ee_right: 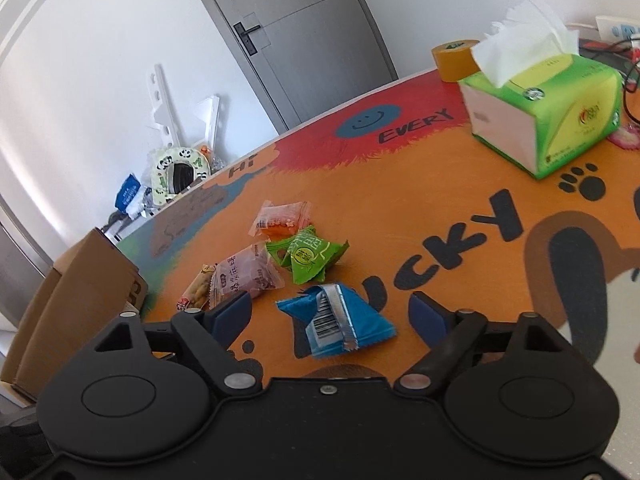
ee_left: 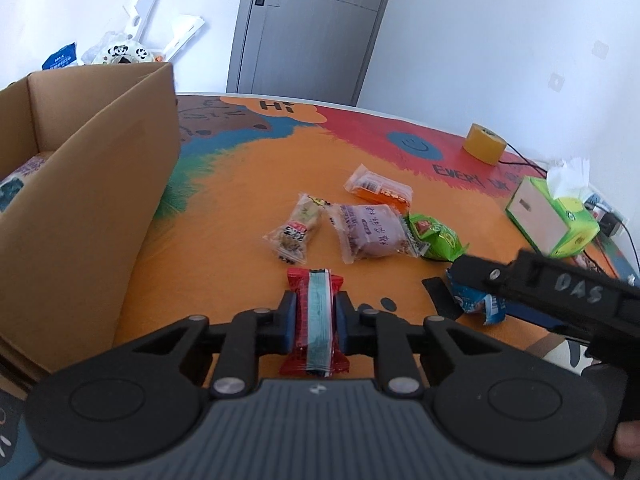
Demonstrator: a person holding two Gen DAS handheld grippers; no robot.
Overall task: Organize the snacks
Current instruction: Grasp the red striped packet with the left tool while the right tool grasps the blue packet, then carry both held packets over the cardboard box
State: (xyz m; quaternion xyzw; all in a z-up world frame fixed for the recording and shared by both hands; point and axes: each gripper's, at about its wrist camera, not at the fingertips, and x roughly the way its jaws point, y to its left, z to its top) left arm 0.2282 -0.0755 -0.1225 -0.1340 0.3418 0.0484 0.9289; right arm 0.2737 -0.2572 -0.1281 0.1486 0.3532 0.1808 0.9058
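Left hand-held gripper (ee_left: 316, 312) clamps a red snack (ee_left: 314, 320); right hand-held gripper (ee_right: 330, 314) stands apart around a blue snack (ee_right: 336, 326), pads not touching.

The bench (ee_right: 440, 208) reads "HI", "EVERY", "UCKY". 4 snacks (ee_left: 360, 220) lie ahead, a box (ee_left: 92, 184) to the left; tissues (ee_right: 548, 104) and tape (ee_right: 454, 60) sit beyond.

White walls (ee_left: 480, 40) and a grey door (ee_left: 312, 28) behind the bright table (ee_left: 248, 184).
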